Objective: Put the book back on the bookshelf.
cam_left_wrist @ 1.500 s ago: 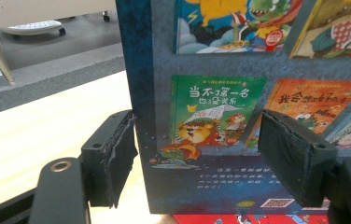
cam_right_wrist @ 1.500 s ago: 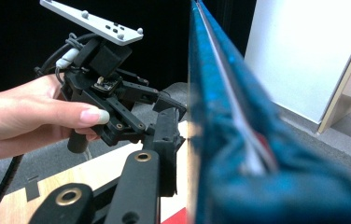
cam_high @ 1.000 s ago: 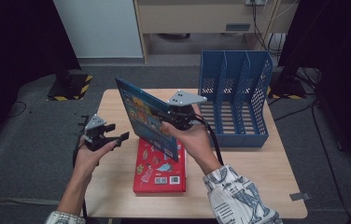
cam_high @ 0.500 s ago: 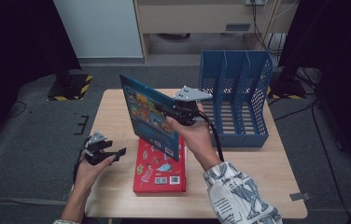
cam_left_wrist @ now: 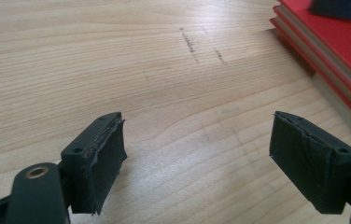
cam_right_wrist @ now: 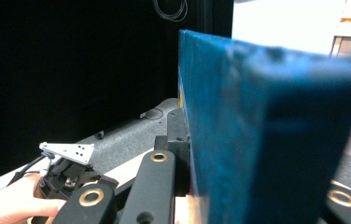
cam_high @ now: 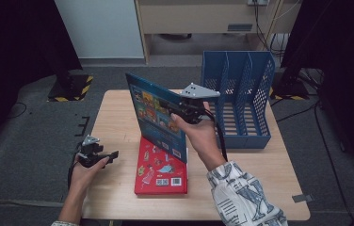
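Work in hand: a blue book (cam_high: 158,113) was being carried by the right gripper (cam_high: 184,112), judged to be bound for the blue file rack (cam_high: 237,96).
Where the book was: lifted off the tabletop (cam_high: 118,117), upright and tilted, between the red books and the rack, its lower edge above the red stack.
Right gripper: jaws clamped on the blue book's edge; in the right gripper view the cover (cam_right_wrist: 239,140) stood on edge between them.
Left gripper (cam_high: 100,155): low near the tabletop's left edge, jaws apart with nothing between them and just lately widening; its pads (cam_left_wrist: 103,163) hung over bare wood.
Done so far: one book picked up and raised; no book could be seen in the rack's slots.
Left to do: by my judgement, slotting the blue book into a compartment, then the red books (cam_high: 162,165), which lay flat in a stack.
Materials: pale wood-grain tabletop with faint dark scuffs; the blue book a thin, stiff hardcover with a glossy illustrated face; the red covers glossy too.
Rack: perforated blue plastic, three upright compartments, standing at the tabletop's far right.
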Demonstrator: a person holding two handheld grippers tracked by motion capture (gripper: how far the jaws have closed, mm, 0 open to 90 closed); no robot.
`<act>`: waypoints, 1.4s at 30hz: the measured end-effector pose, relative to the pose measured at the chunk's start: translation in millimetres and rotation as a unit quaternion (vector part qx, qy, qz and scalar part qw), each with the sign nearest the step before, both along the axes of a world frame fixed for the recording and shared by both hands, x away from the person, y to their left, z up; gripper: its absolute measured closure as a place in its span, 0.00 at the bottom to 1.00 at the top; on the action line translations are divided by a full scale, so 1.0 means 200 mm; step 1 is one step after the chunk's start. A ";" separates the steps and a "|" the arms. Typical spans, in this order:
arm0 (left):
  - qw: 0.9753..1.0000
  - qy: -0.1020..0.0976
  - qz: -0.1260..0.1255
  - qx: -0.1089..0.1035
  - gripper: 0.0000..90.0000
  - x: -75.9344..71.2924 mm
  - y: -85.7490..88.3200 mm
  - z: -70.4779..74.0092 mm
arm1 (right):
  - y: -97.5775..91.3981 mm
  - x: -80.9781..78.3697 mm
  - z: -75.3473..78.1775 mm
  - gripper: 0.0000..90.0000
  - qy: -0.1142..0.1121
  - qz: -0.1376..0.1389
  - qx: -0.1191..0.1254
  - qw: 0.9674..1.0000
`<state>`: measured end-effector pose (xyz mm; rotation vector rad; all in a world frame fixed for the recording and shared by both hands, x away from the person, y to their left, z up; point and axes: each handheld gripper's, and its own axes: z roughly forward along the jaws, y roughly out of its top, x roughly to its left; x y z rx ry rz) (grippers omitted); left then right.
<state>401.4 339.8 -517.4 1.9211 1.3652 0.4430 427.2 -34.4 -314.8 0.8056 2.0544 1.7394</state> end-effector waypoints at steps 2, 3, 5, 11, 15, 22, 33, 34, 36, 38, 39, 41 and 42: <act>1.000 -0.004 -0.001 0.004 0.17 0.00 -0.01 0.00 | -0.02 0.00 0.01 0.92 -0.001 -0.005 0.001 1.000; 1.000 -0.005 -0.001 0.005 0.16 0.00 -0.01 0.00 | -0.02 0.00 0.02 0.92 -0.003 -0.005 0.000 1.000; 1.000 0.000 -0.008 0.012 0.14 0.00 -0.02 -0.01 | -0.03 0.00 0.02 0.92 -0.002 -0.008 -0.001 1.000; 0.999 0.019 -0.022 0.031 0.10 0.01 -0.04 -0.03 | -0.04 -0.01 0.04 0.92 -0.007 -0.013 -0.006 1.000; 0.998 0.031 -0.031 0.051 0.07 0.01 -0.06 -0.04 | -0.05 -0.01 0.06 0.92 -0.010 -0.017 0.001 1.000; 0.997 0.034 -0.034 0.058 0.05 0.01 -0.07 -0.05 | -0.09 -0.04 0.13 0.92 -0.020 -0.024 0.000 1.000; 0.996 0.008 -0.032 0.077 0.02 -0.02 -0.09 -0.08 | -0.21 -0.06 0.22 0.91 -0.027 -0.050 0.002 0.998; 0.997 0.007 -0.032 0.076 0.01 -0.02 -0.09 -0.08 | -0.23 -0.06 0.23 0.91 -0.028 -0.056 0.004 0.998; 0.997 0.002 -0.032 0.075 0.00 -0.02 -0.09 -0.09 | -0.24 -0.06 0.24 0.91 -0.030 -0.059 0.004 0.998; 0.997 -0.004 -0.031 0.070 0.00 -0.02 -0.09 -0.09 | -0.27 -0.07 0.25 0.91 -0.031 -0.066 0.004 0.997; 0.997 -0.004 -0.031 0.070 0.00 -0.02 -0.09 -0.09 | -0.27 -0.07 0.25 0.91 -0.031 -0.066 0.004 0.997; 0.997 -0.005 -0.031 0.069 0.00 -0.02 -0.09 -0.10 | -0.29 -0.07 0.26 0.91 -0.030 -0.070 0.004 0.997; 0.997 -0.005 -0.031 0.069 0.00 -0.02 -0.09 -0.10 | -0.31 -0.06 0.27 0.91 -0.030 -0.076 0.003 0.997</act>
